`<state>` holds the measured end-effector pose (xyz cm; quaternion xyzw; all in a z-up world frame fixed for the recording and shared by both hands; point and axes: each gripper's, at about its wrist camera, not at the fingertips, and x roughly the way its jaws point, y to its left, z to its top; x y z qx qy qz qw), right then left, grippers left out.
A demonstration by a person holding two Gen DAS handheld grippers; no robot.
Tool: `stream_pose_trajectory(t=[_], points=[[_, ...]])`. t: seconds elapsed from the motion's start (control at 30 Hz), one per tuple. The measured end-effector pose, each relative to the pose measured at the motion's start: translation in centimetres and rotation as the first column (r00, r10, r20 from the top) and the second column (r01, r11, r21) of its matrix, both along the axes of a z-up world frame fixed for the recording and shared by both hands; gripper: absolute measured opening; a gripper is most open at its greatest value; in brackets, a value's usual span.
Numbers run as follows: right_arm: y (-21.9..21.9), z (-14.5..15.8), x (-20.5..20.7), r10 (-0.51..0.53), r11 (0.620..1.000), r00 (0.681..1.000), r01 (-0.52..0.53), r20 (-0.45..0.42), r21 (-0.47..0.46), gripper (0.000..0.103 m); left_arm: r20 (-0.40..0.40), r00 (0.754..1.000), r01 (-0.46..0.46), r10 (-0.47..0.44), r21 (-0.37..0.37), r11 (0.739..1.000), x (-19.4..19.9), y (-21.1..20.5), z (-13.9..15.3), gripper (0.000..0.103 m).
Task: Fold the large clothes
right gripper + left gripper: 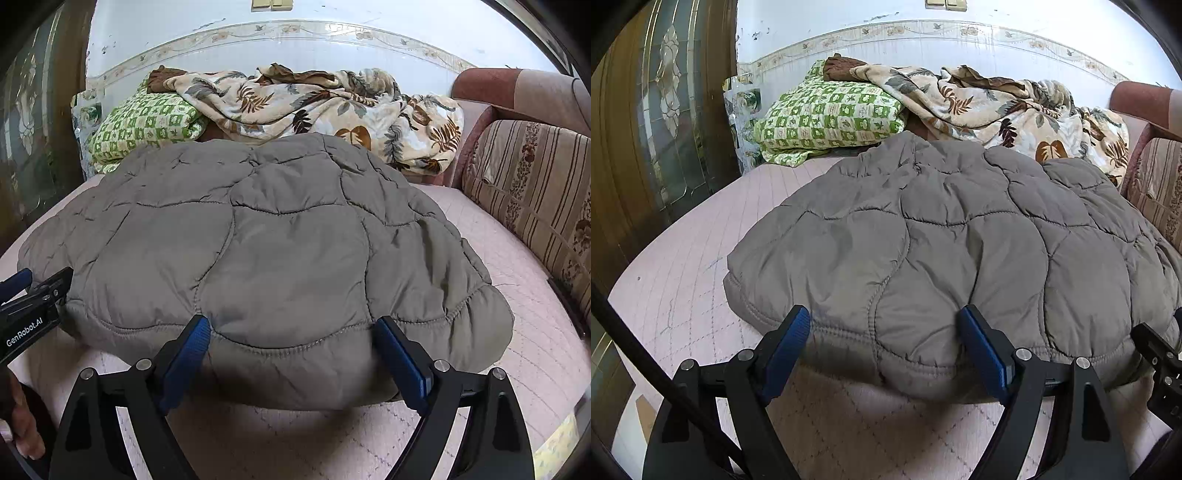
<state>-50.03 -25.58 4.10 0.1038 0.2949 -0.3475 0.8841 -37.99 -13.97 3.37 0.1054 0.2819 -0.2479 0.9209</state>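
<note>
A large grey quilted padded jacket (942, 236) lies spread on the pink quilted bed (683, 295); it also fills the right wrist view (266, 243). My left gripper (884, 317) is open, its blue-padded fingers straddling the jacket's near hem towards its left end. My right gripper (293, 325) is open, its fingers straddling the near hem further right. Each gripper shows at the edge of the other's view: the right one (1160, 354) and the left one (33, 295). Neither is closed on the fabric.
A green checked pillow (827, 114) and a crumpled leaf-print blanket (1015, 107) lie at the far end against the wall. A striped sofa back (535, 192) runs along the right. A wooden door with glass (657, 110) stands at the left.
</note>
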Motion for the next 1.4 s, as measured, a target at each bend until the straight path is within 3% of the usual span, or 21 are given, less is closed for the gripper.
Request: stream_pose_trajectory(t=[0.2, 0.5, 0.8, 1.4], points=[[1.1, 0.5, -0.8, 0.012, 1.0, 1.0, -0.012, 0.016, -0.001, 0.093, -0.02, 1.0, 0.02, -0.02, -0.001, 1.0, -1.0, 0.8, 0.4, 0.082], [5.3, 2.7, -3.0, 0.046, 0.998, 0.997, -0.049, 0.065, 0.045, 0.093, -0.128, 0.987, 0.098, -0.098, -0.004, 0.995, -4.1, 3.3, 2.0, 0.084], [7.7, 5.4, -4.0, 0.058, 0.998, 0.99, -0.062, 0.128, 0.024, 0.093, -0.09, 0.991, 0.103, -0.103, -0.012, 0.995, -5.7, 4.4, 3.7, 0.085], [8.8, 6.3, -4.4, 0.074, 0.997, 0.986, -0.075, 0.147, 0.007, 0.093, -0.047, 0.995, 0.09, -0.091, -0.026, 0.996, -6.2, 4.8, 4.6, 0.085]])
